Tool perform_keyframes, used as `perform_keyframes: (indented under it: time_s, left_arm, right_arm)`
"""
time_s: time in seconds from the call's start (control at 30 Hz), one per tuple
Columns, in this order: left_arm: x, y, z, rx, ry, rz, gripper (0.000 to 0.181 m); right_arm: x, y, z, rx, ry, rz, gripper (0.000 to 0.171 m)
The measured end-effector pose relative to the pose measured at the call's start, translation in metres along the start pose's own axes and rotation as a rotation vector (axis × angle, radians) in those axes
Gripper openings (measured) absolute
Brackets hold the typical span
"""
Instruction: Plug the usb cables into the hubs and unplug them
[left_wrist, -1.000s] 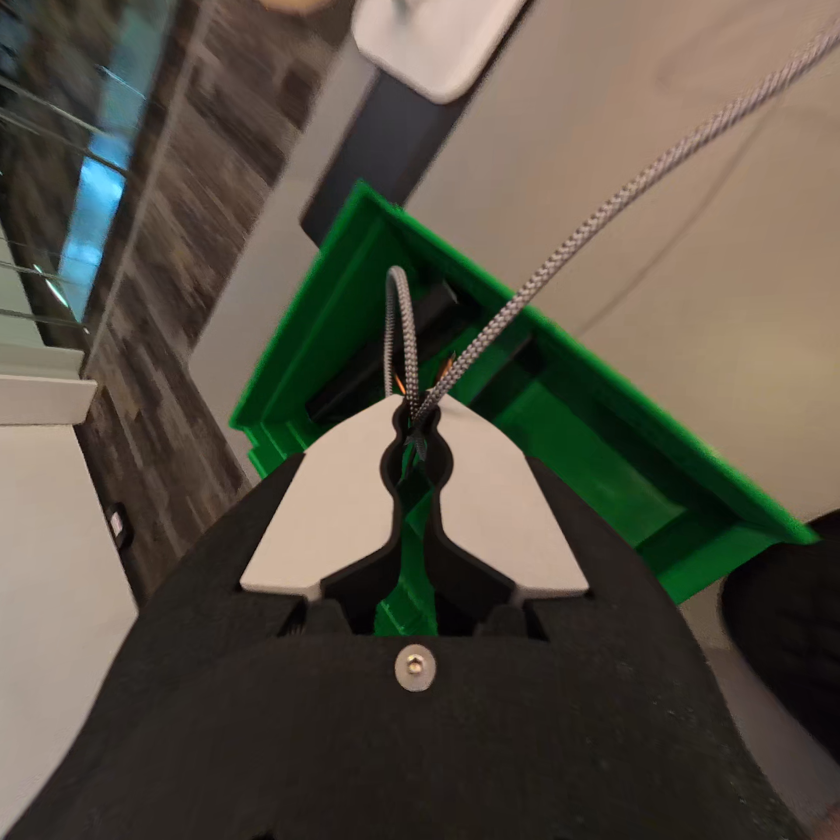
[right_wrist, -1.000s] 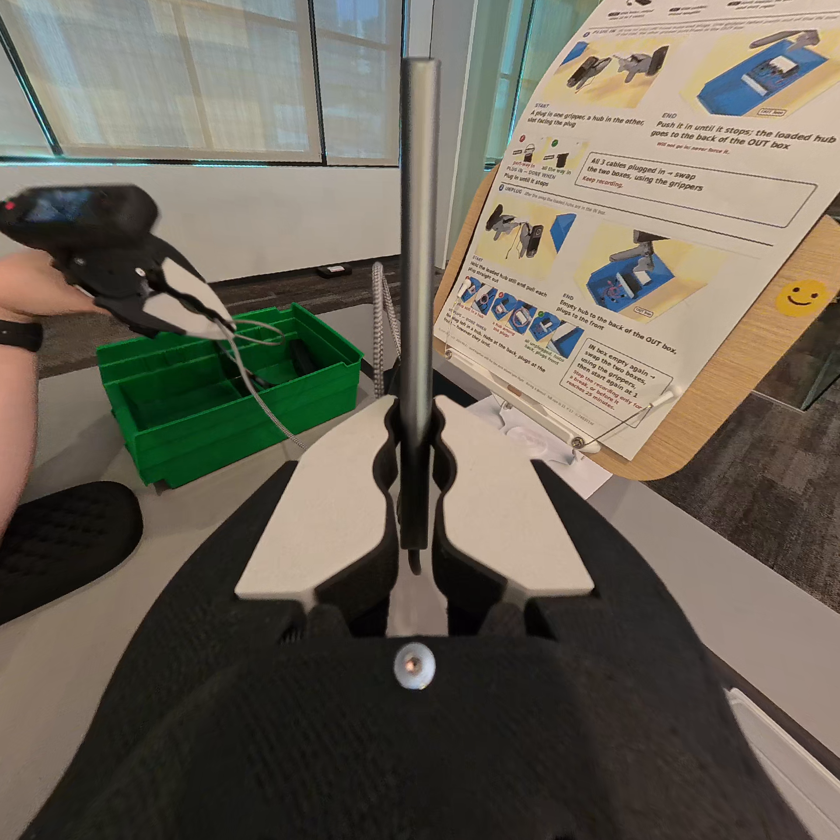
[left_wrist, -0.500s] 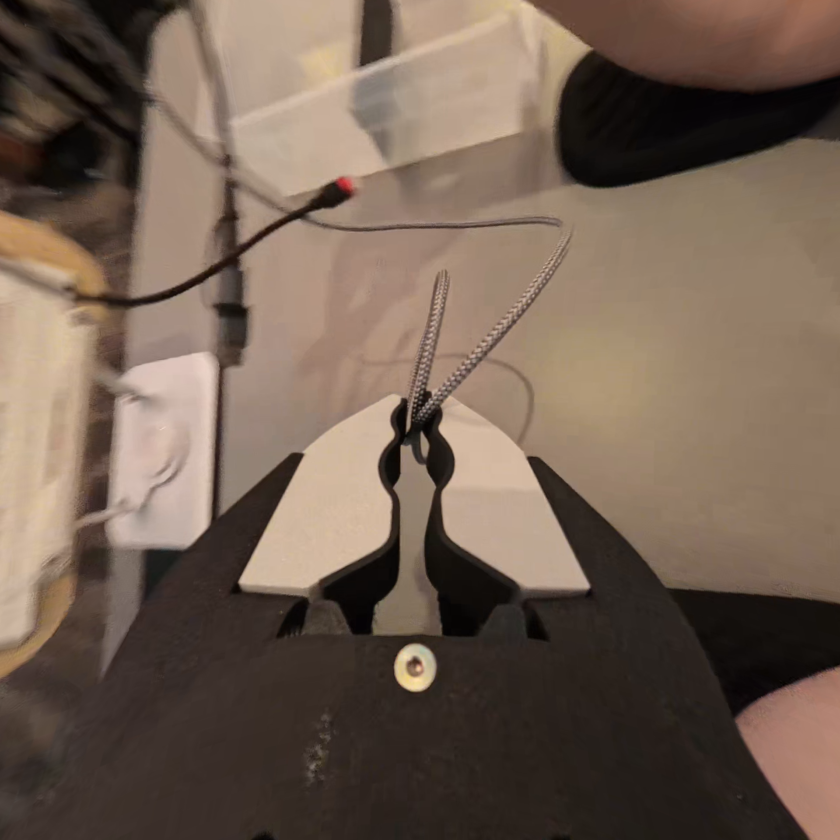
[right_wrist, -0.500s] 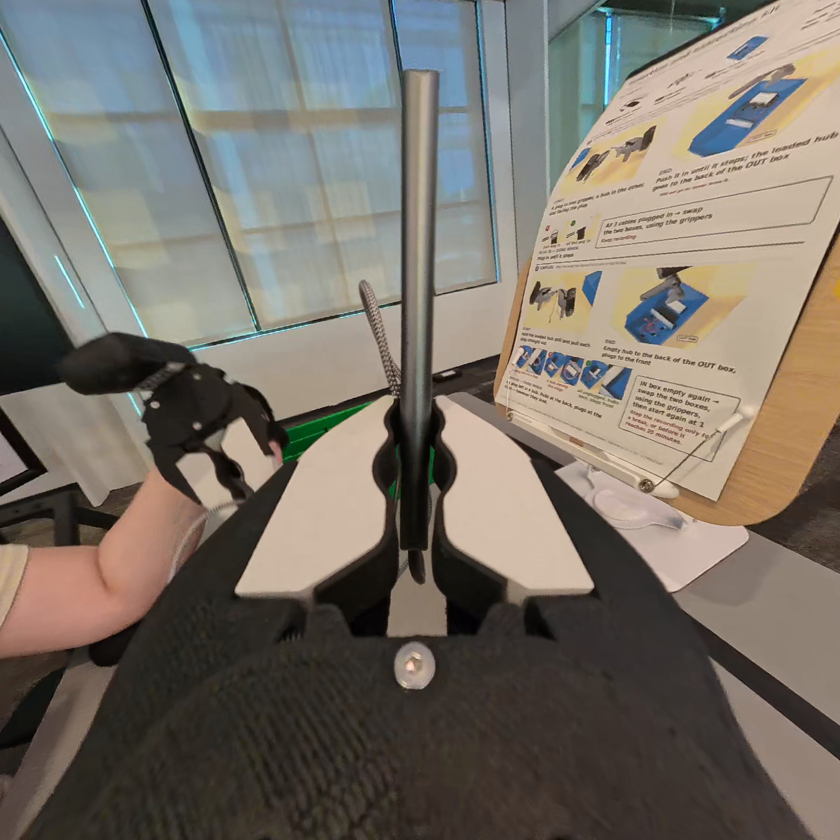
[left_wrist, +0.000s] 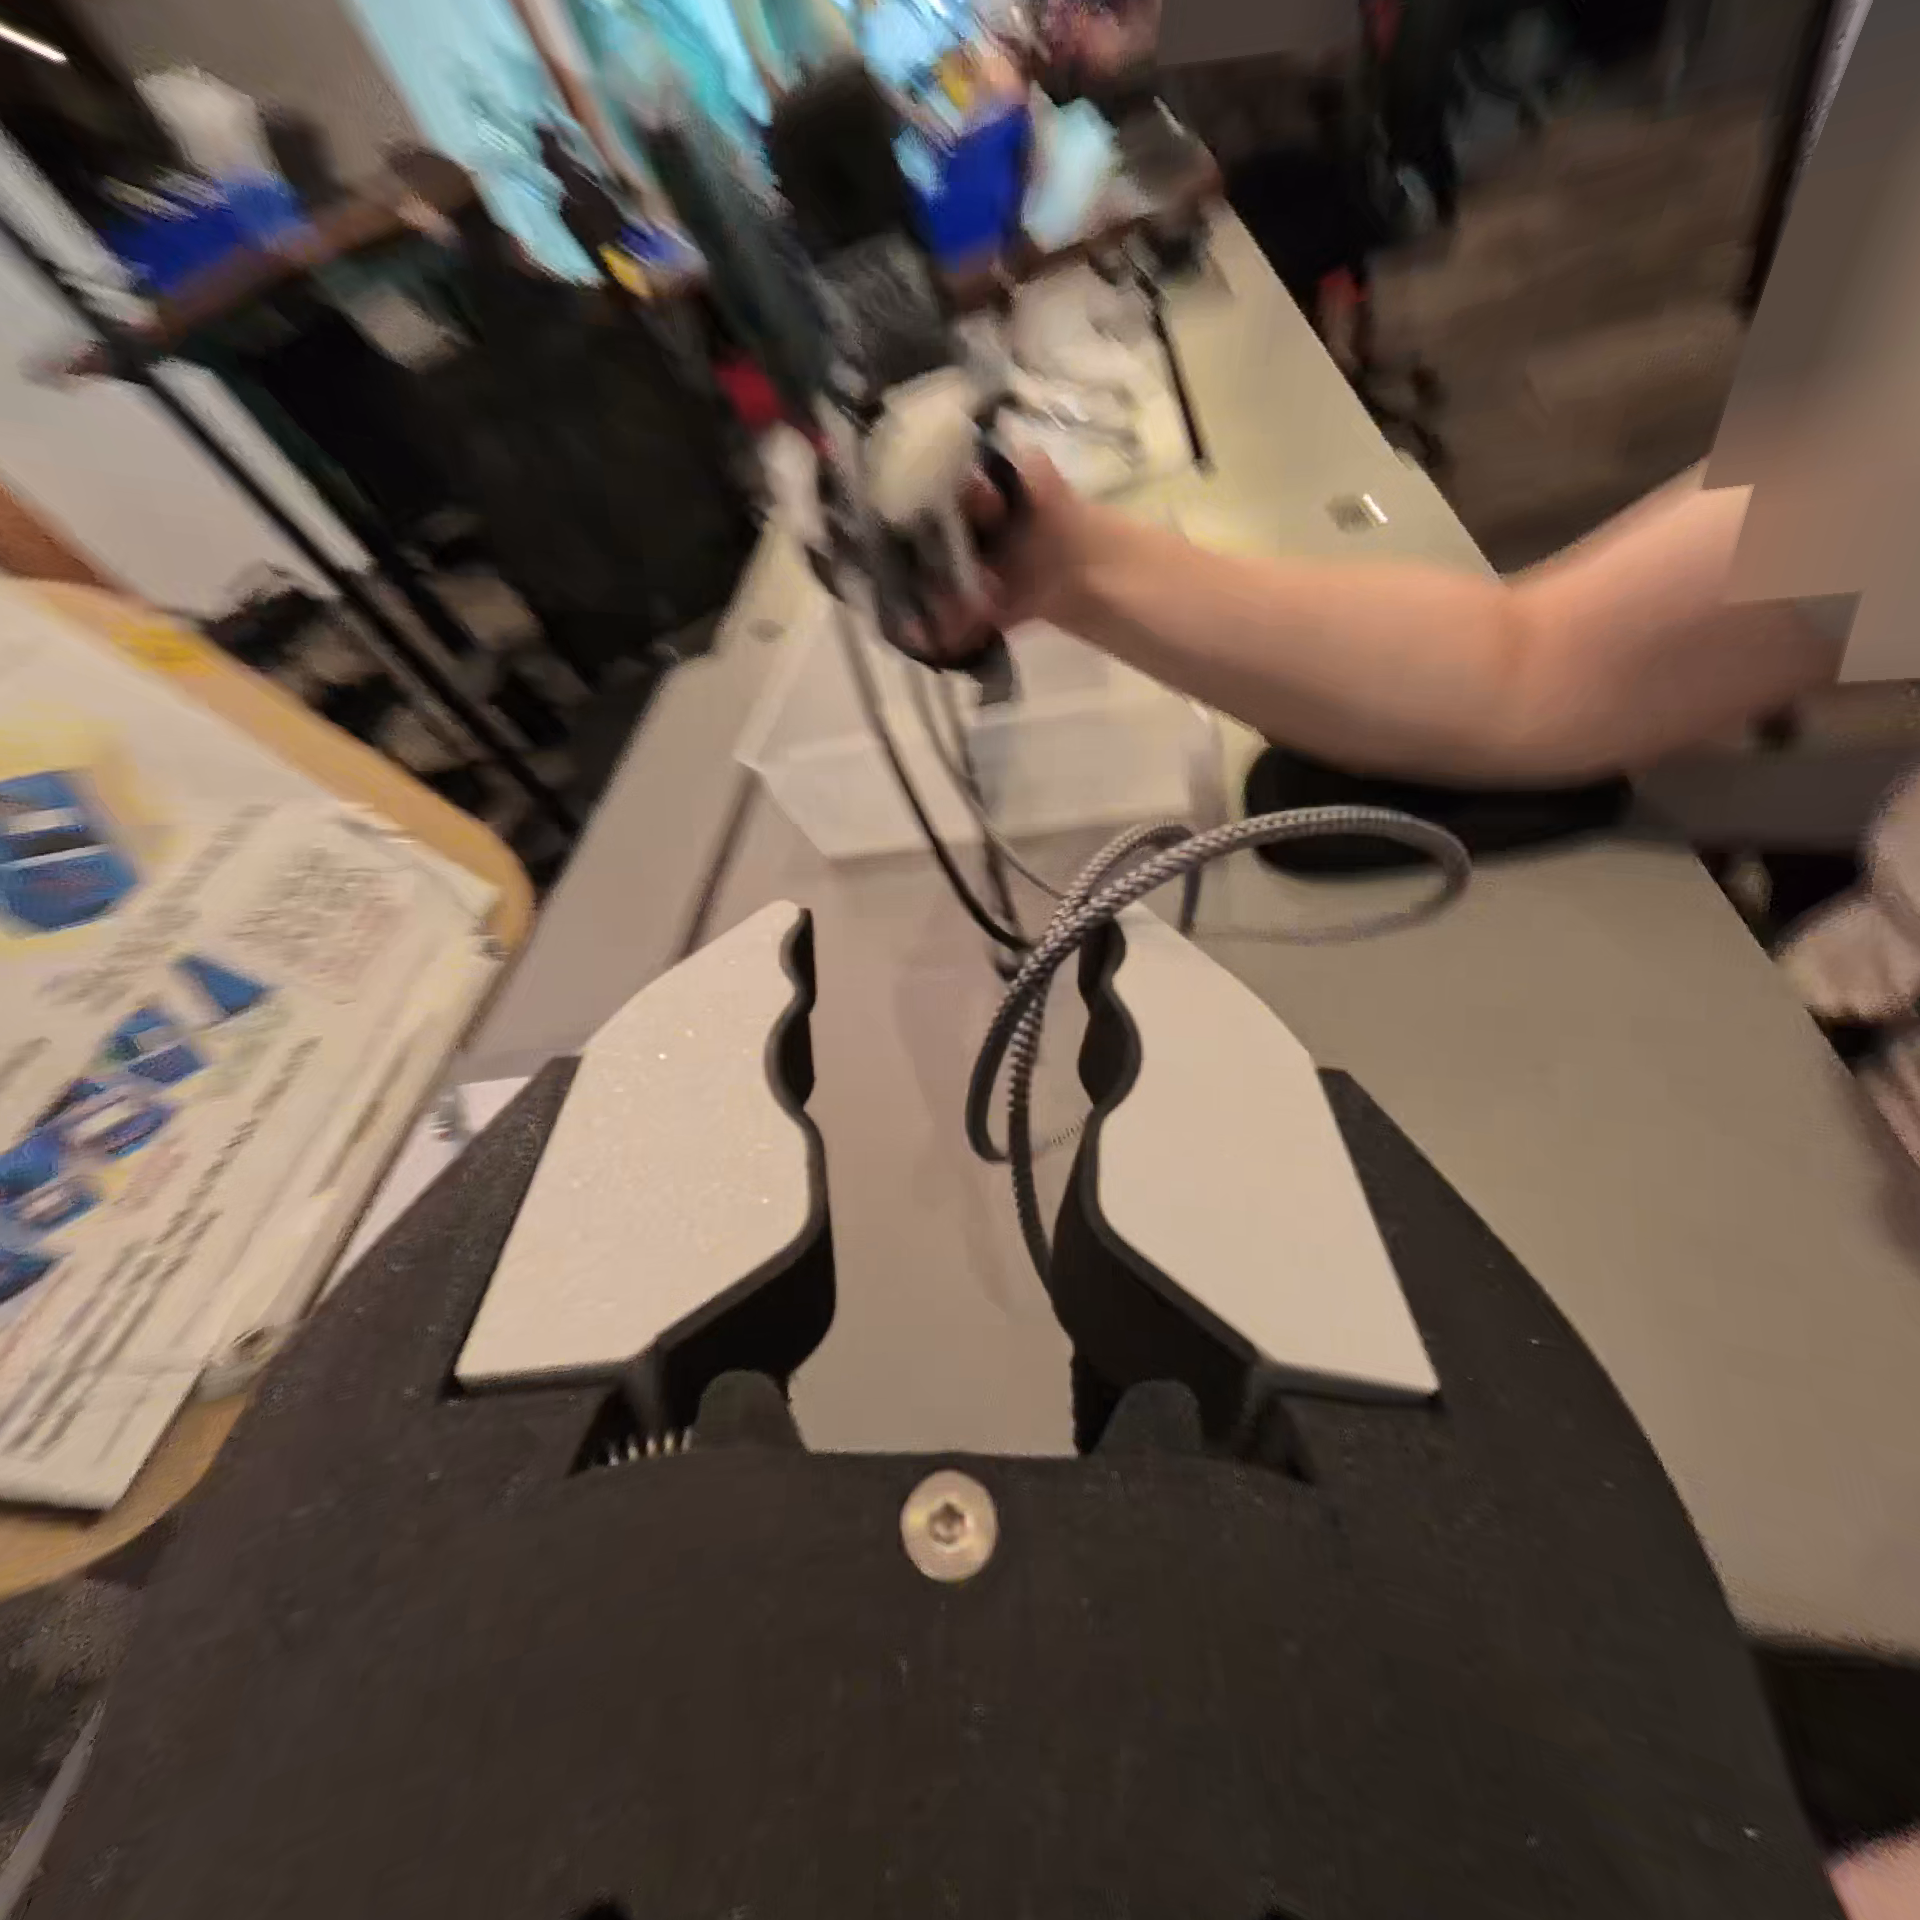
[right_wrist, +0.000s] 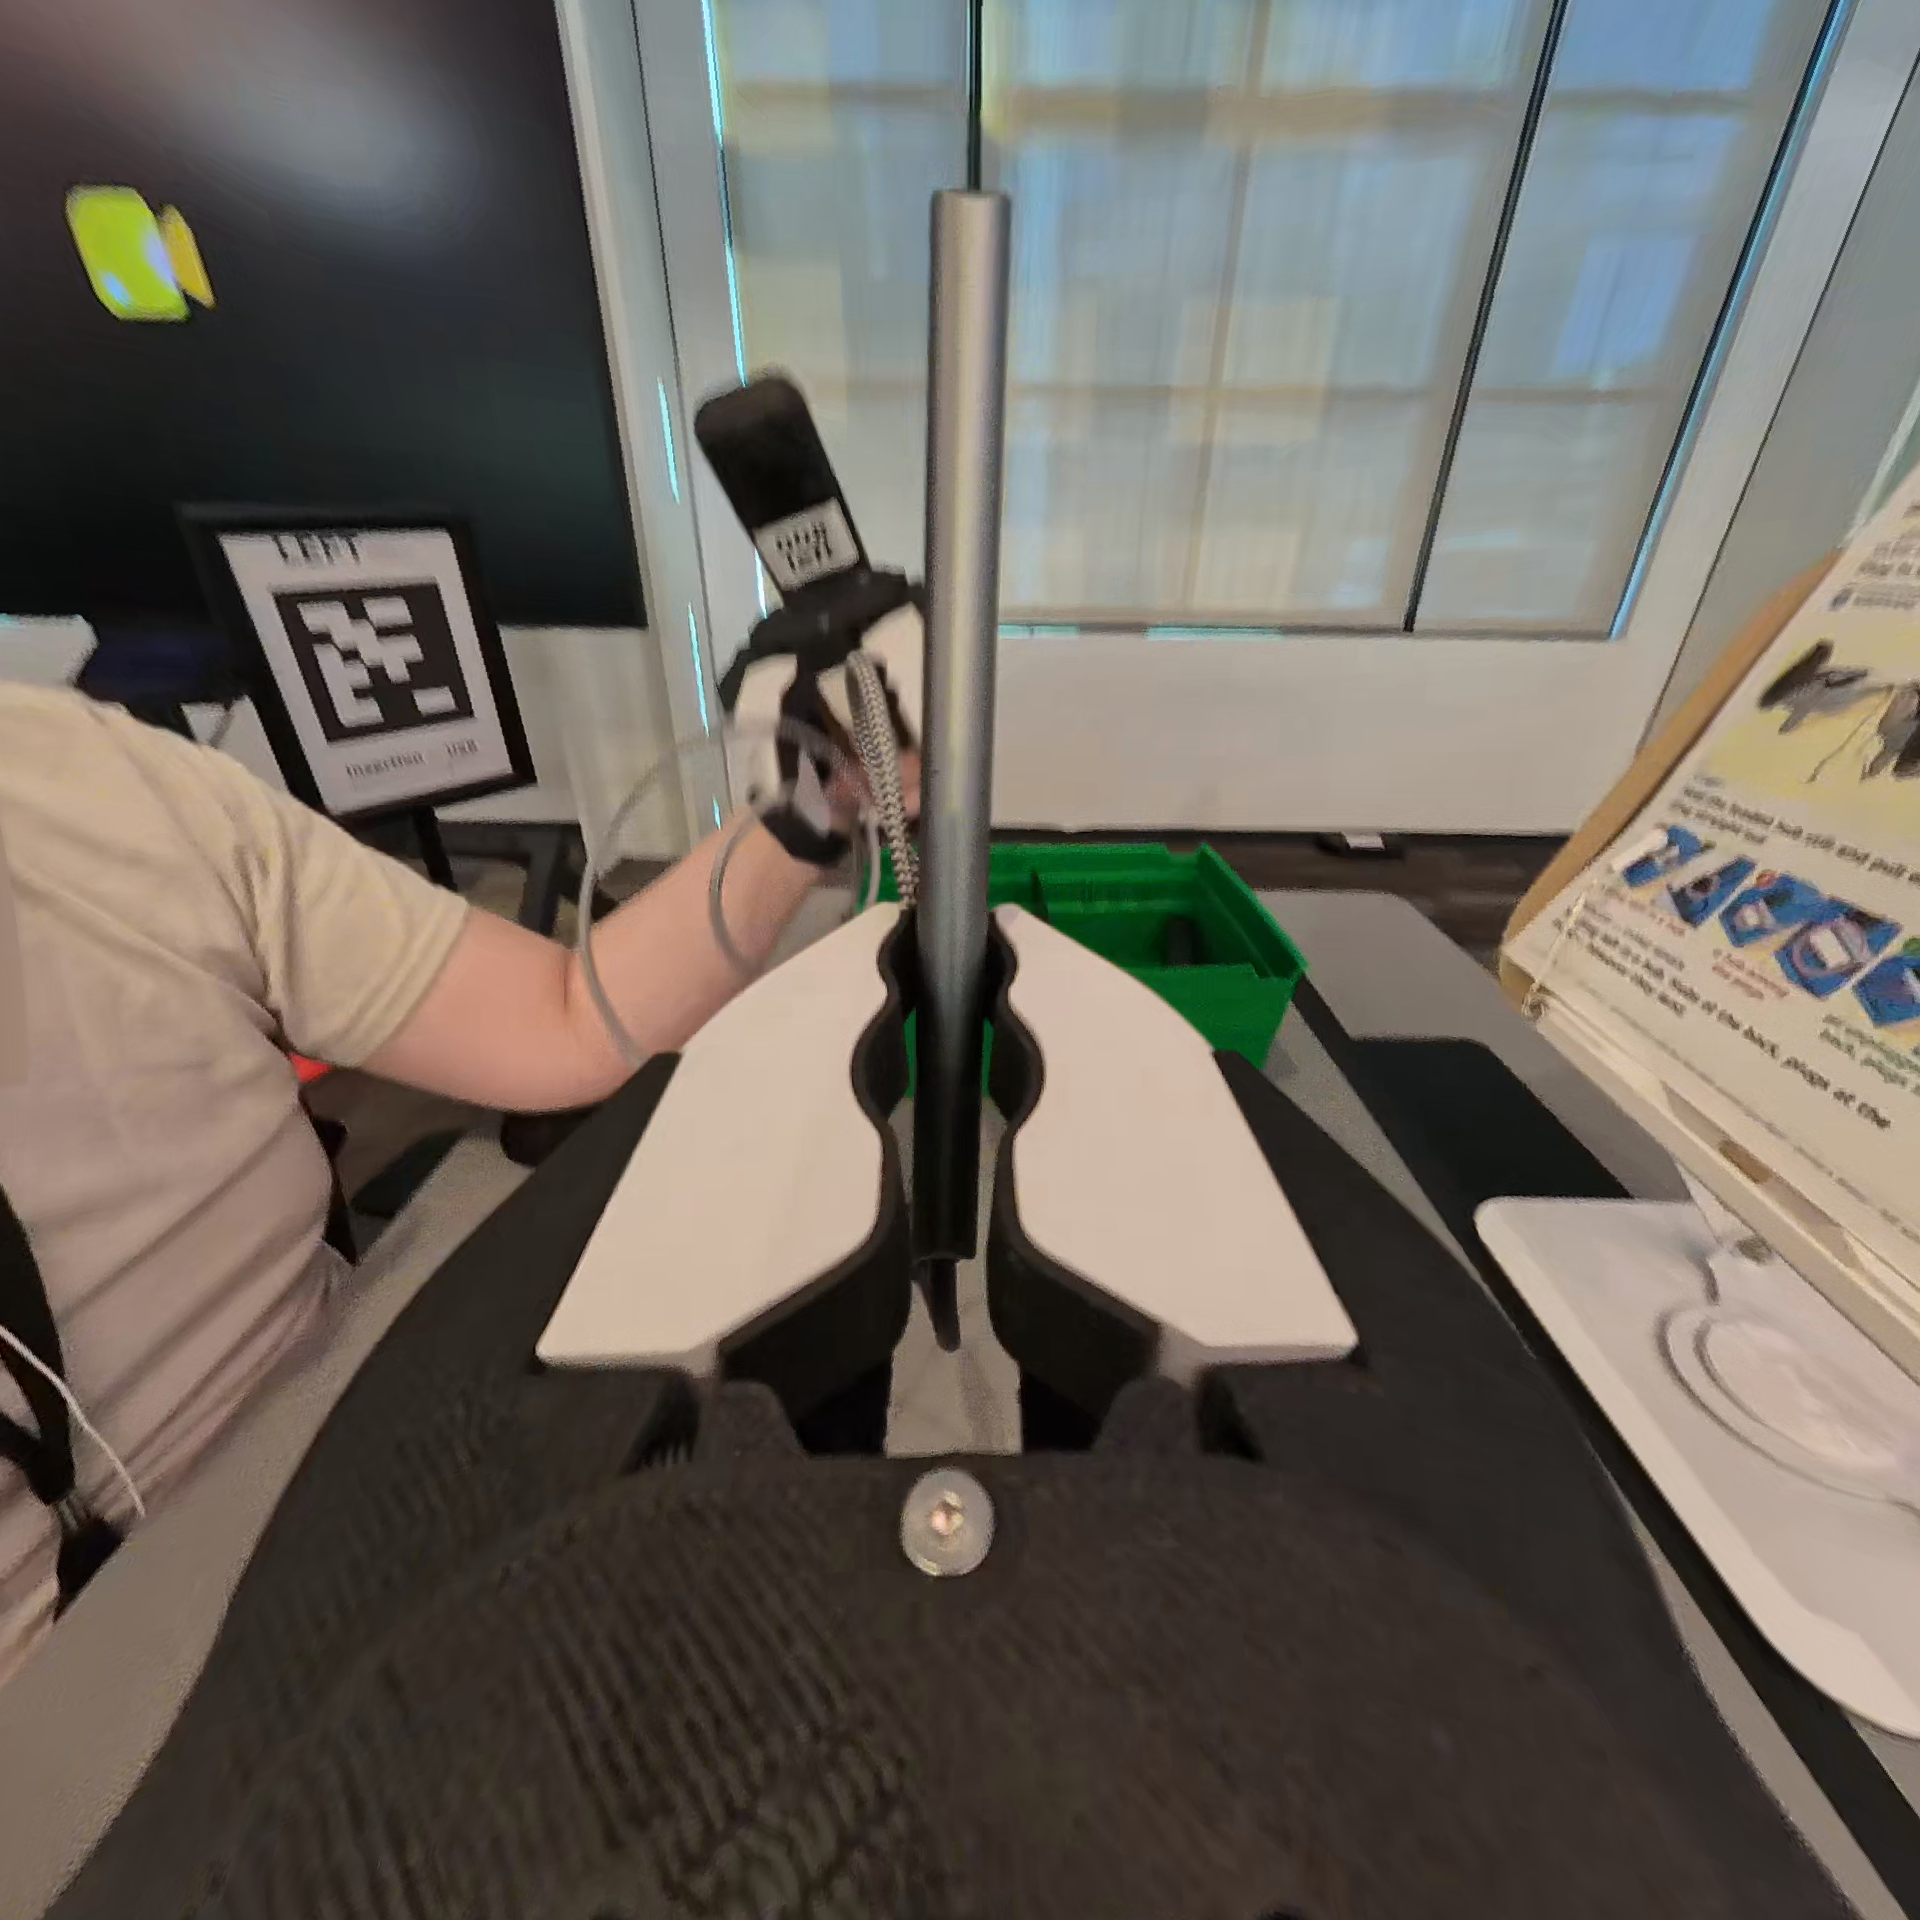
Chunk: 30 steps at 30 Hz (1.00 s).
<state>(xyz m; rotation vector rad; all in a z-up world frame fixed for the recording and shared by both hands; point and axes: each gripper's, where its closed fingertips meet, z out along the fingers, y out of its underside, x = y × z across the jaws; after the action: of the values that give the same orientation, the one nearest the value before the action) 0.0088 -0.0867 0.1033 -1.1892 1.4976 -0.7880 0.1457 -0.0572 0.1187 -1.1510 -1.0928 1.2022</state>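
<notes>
Left gripper (left_wrist: 943, 940) spread wide, nothing clamped; braided grey cable (left_wrist: 1049, 956) looped loosely between the fingers, lying against the inner face of the right-hand finger (left_wrist: 1226, 1143) and arcing out over the bench (left_wrist: 1455, 1091); plug end not made out in this blurred view, so perhaps below the frame. Right gripper (right_wrist: 948, 925) closed narrow on the hub (right_wrist: 966, 644), a slim grey bar standing upright out of the jaws with its dark lower end seated between them; braided cable seen again just left of the hub, rising toward the far left gripper. Green box (right_wrist: 1143, 935) on the bench behind the hub, a dark item lying in it; instruction board (right_wrist: 1766, 935) propped at the right.

Judged as the stage between grasps: hub held ready, cable let loose and not plugged in as far as can be told. Next move likely calls for re-taking the cable close behind its plug, squaring the plug to a port on the hub, then pushing straight in while holding the hub steady; slack loop worth watching for snagging on the fingers.
</notes>
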Motion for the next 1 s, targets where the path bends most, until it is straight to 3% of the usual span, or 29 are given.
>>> perform_keyframes:
  time_s: [0.07, 0.17, 0.27, 0.4, 0.47, 0.57, 0.63, 0.73, 0.83, 0.93, 1.0]
  left_arm:
    - [-0.020, -0.007, -0.019, 0.088, -0.122, -0.060, 0.042]
    - [-0.017, -0.005, -0.026, 0.128, -0.096, -0.096, 0.047]
    - [-0.013, 0.015, -0.009, -0.032, -0.088, -0.105, 0.061]
    - [0.005, 0.031, 0.033, -0.165, 0.004, -0.021, 0.061]
    - [0.019, 0.057, 0.055, -0.323, 0.090, -0.031, 0.058]
    - [0.049, 0.124, 0.061, -0.758, 0.280, -0.096, 0.062]
    - [0.050, 0.145, 0.067, -0.860, 0.290, -0.099, 0.064]
    - [0.050, 0.153, 0.073, -0.881, 0.303, -0.109, 0.067]
    - [0.029, 0.157, 0.060, -0.908, 0.189, -0.043, 0.073]
    - [-0.016, 0.127, 0.053, -0.717, -0.055, -0.012, 0.084]
    - [-0.035, 0.089, 0.051, -0.489, -0.134, -0.120, 0.076]
  right_arm:
    - [0.005, 0.011, 0.008, -0.073, 0.041, -0.011, 0.011]
    - [0.011, 0.019, 0.008, -0.154, 0.098, -0.012, 0.012]
    - [0.016, 0.014, -0.007, -0.177, 0.165, 0.008, 0.011]
    - [0.024, 0.004, -0.032, -0.169, 0.269, 0.042, 0.011]
    - [0.028, 0.005, -0.042, -0.194, 0.318, 0.056, 0.011]
    - [0.035, 0.015, -0.053, -0.259, 0.376, 0.100, 0.011]
    - [0.041, 0.022, -0.058, -0.282, 0.408, 0.147, 0.011]
    - [0.045, 0.027, -0.059, -0.285, 0.408, 0.183, 0.011]
    - [0.044, 0.032, -0.054, -0.311, 0.390, 0.180, 0.011]
    - [0.032, 0.038, -0.040, -0.353, 0.303, 0.164, 0.011]
    - [0.024, 0.048, -0.027, -0.424, 0.252, 0.131, 0.011]
